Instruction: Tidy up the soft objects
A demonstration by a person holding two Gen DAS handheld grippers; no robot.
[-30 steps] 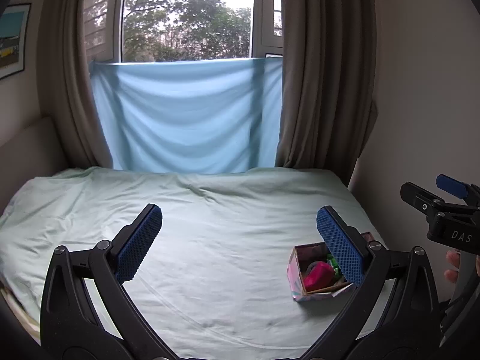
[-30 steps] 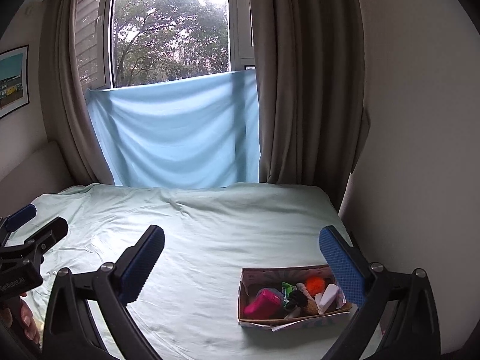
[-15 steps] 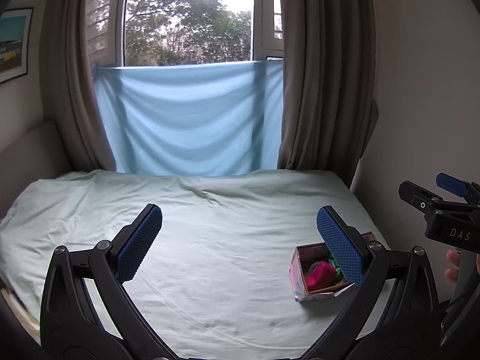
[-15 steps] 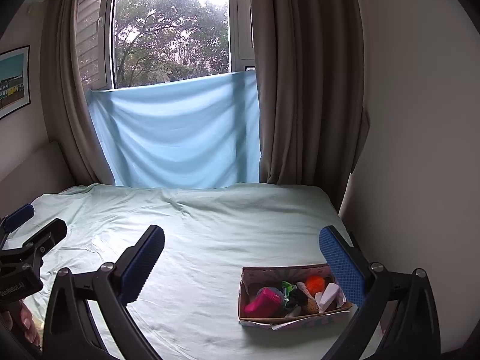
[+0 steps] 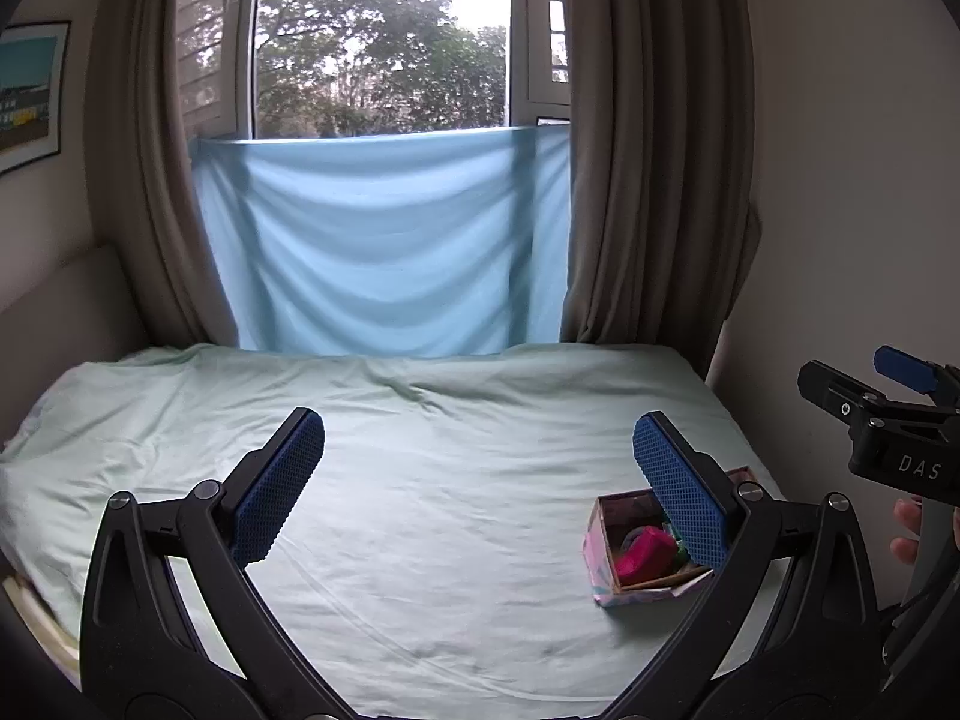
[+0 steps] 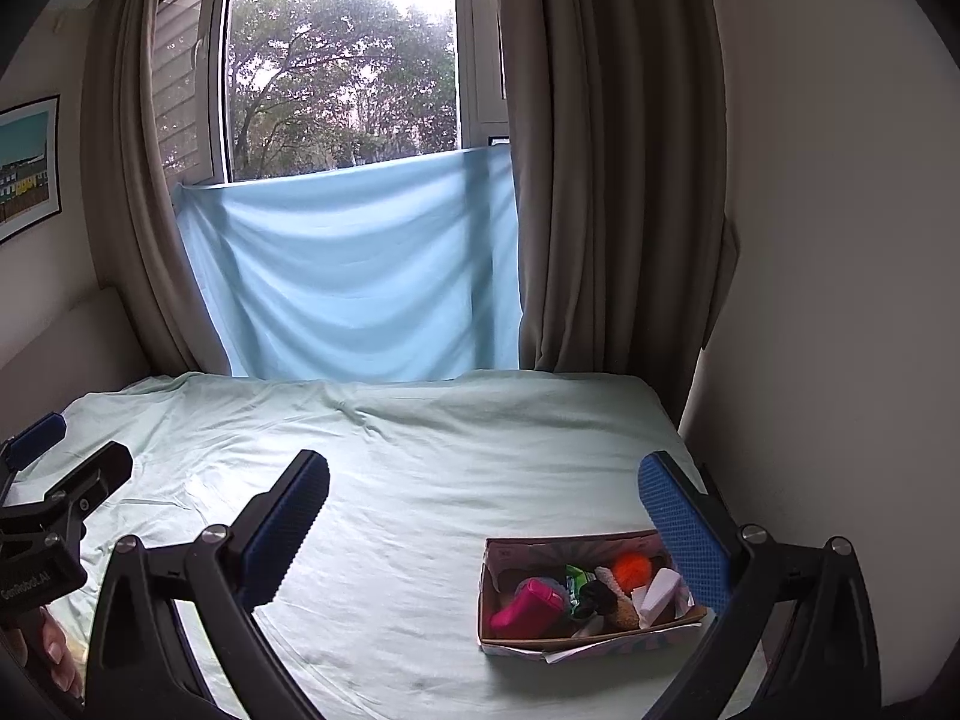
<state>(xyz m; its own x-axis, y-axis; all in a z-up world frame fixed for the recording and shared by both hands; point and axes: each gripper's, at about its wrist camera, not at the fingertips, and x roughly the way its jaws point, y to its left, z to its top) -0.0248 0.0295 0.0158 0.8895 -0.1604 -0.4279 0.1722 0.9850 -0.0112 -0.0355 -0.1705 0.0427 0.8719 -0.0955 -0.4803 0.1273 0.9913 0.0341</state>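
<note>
Bed (image 5: 420,480) sheet mostly bare; toy box (image 6: 498,588) sat near its right edge; left gripper (image 5: 480,480) and right gripper (image 6: 486,516) both spread wide, empty.

White letters "DAS" stand on the black body of the right gripper (image 5: 900,414), far right. Small white lettering runs along the left gripper (image 6: 36,516), near left, too blurred to read.
</note>
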